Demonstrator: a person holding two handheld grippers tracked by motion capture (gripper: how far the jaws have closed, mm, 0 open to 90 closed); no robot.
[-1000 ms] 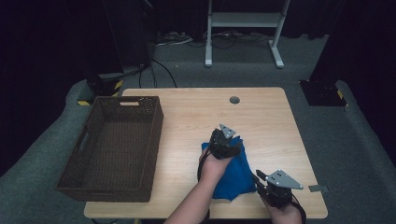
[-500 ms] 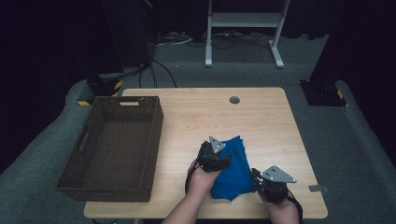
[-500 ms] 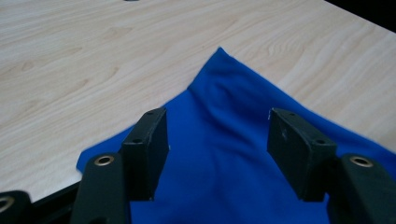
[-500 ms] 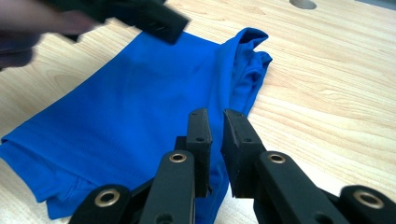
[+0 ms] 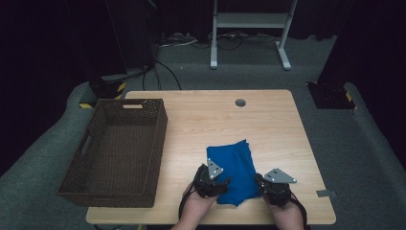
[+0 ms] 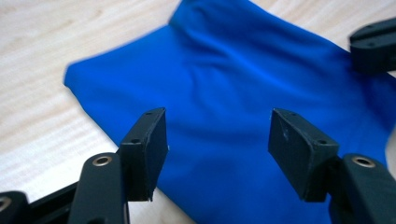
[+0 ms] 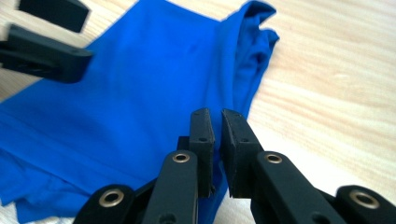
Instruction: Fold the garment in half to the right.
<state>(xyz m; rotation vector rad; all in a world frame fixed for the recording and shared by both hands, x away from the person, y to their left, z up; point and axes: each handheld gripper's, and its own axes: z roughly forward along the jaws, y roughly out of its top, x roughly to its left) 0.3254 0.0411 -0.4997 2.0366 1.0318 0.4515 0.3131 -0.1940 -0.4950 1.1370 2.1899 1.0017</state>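
Note:
A folded blue cloth (image 5: 234,165) lies flat on the wooden table (image 5: 215,120), near its front edge. My left gripper (image 5: 218,182) sits at the cloth's near left corner. Its jaws stand wide open just above the cloth (image 6: 224,84), with nothing between them (image 6: 217,135). My right gripper (image 5: 262,184) is at the cloth's near right edge. In the right gripper view its jaws (image 7: 217,126) are pressed almost together on the cloth's (image 7: 140,79) folded edge. The left gripper's jaw (image 7: 46,53) shows at the upper left of that view.
A dark brown wicker basket (image 5: 86,153) stands on the table's left side. A small round hole (image 5: 240,102) sits near the table's far edge. Beyond the table are grey carpet, cables and a white stand's legs (image 5: 249,21).
My left gripper has drawn back from the cloth's far part to its near left corner. The right gripper has shifted slightly left. The cloth lies flatter.

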